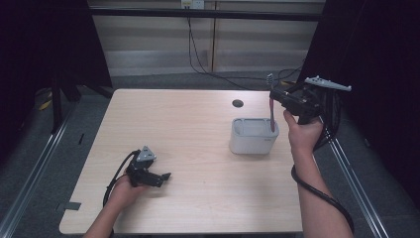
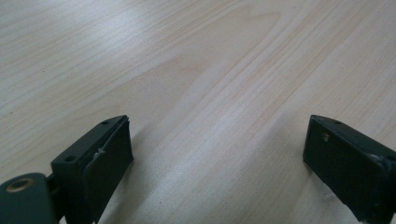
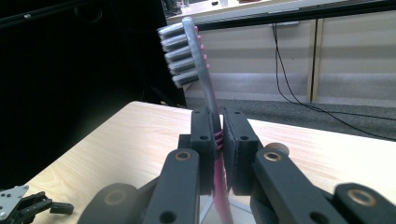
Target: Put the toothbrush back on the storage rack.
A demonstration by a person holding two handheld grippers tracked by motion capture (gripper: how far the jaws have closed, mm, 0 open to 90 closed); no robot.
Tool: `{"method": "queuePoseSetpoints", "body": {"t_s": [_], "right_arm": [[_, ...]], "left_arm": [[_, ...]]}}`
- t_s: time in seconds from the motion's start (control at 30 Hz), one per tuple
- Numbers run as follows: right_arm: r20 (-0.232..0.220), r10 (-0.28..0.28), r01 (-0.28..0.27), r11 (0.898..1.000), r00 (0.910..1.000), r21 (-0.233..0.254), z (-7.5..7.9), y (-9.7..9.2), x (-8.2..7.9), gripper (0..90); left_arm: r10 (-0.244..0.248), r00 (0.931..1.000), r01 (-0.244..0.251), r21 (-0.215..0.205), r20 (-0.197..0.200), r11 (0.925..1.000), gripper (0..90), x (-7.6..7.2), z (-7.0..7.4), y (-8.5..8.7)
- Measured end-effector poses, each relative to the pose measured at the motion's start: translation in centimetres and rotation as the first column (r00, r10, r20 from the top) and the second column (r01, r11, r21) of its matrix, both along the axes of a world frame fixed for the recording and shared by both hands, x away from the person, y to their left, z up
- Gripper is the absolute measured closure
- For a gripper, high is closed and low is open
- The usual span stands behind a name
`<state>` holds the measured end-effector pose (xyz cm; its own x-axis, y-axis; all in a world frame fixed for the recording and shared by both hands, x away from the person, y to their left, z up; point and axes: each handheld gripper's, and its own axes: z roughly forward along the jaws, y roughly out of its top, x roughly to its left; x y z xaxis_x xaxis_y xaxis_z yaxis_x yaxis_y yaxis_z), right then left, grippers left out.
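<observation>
Holding a toothbrush (image 1: 271,106) upright over a white holder (image 1: 253,136), the right gripper (image 1: 275,96) is the working tool at this entry; its jaws are clamped on the neck of the brush, as the right gripper view confirms, with the toothbrush (image 3: 205,79) pinched between the two black pads, bristle head up and pink handle running down out of the bottom of that view. Item one, toothbrush: grey bristles, pink handle; in the high view its lower end appears to sit inside or just at the right rear rim of the holder, though whether it rests on the bottom cannot be told. Item two, holder: a rounded white tub standing upright on the right half of the table (image 1: 198,124), nothing else visible in it. Item three, left gripper (image 1: 166,176): resting low on the near left part of the table, well apart from the holder, jaws spread wide with only bare wood between them, as the left gripper view of the table (image 2: 196,70) shows. Status, as a judgement: the brush is picked up and brought to the holder, so the carrying part looks done; what seems left is lowering it fully, letting the jaws go, and drawing the right hand (image 1: 303,133) clear without tipping the tub.
</observation>
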<state>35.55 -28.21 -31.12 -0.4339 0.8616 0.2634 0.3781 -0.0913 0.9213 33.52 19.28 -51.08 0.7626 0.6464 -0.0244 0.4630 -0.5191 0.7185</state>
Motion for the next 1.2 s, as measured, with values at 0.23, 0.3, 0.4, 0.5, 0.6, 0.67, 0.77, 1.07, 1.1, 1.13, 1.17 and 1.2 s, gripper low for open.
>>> {"method": "queuePoseSetpoints", "body": {"t_s": [0.23,0.3,0.4,0.5,0.6,0.67,0.77,1.07,1.1,1.13,1.17,1.2], "right_arm": [[0.0,-0.004,0.004,1.0,1.0,-0.001,-0.2,0.0,0.3,83.7],[0.0,-0.006,0.006,1.0,1.0,-0.002,-0.2,0.0,0.4,83.6],[-0.001,-0.007,0.007,1.0,1.0,0.001,-0.3,-0.1,0.6,83.6],[0.001,-0.004,0.004,1.0,1.0,-0.005,-0.5,-0.1,0.8,83.6],[0.003,-0.009,0.009,1.0,1.0,-0.001,-0.7,-0.1,0.9,83.6],[0.004,-0.009,0.009,1.0,1.0,0.0,-0.7,-0.2,0.9,83.6],[0.006,-0.012,0.012,1.0,0.9999,-0.001,-0.9,-0.3,1.0,83.6],[-0.004,-0.02,0.02,1.0,0.9998,0.003,-1.4,-1.0,1.3,83.6],[-0.003,-0.023,0.023,1.0,0.9997,0.003,-1.5,-1.1,1.3,83.6],[-0.003,-0.022,0.022,1.0,0.9997,0.006,-1.5,-1.1,1.3,83.6],[-0.004,-0.023,0.023,1.0,0.9997,0.007,-1.5,-1.2,1.4,83.6],[-0.002,-0.025,0.025,1.0,0.9997,0.008,-1.5,-1.2,1.4,83.6]], "left_arm": [[0.0,1.0,0.0,0.001,0.0,1.0,7.6,0.0,0.0,0.0],[0.0,1.0,0.0,0.0,0.0,1.0,7.6,0.0,0.0,0.0],[0.0,1.0,0.0,-0.001,0.0,1.0,7.6,0.0,0.0,0.0],[0.0,1.0,0.0,0.0,0.0,1.0,7.6,0.0,0.0,0.0],[-0.002,1.0,0.002,0.003,0.003,1.0,7.7,0.0,0.0,0.0],[-0.001,1.0,0.001,0.004,0.002,1.0,7.6,0.0,0.0,0.0],[-0.001,1.0,0.001,0.004,0.002,1.0,7.6,0.0,0.0,0.0],[-0.001,1.0,0.001,0.004,0.002,1.0,7.6,0.0,0.0,0.0],[-0.005,1.0,0.005,0.009,0.003,0.9999,7.6,0.0,0.0,0.1],[-0.005,1.0,0.005,0.009,0.003,0.9999,7.6,0.0,0.0,0.1],[-0.001,1.0,0.001,0.005,0.002,1.0,7.6,0.0,0.0,0.0],[-0.005,1.0,0.005,0.01,0.003,0.9999,7.6,0.0,0.0,0.1]]}}
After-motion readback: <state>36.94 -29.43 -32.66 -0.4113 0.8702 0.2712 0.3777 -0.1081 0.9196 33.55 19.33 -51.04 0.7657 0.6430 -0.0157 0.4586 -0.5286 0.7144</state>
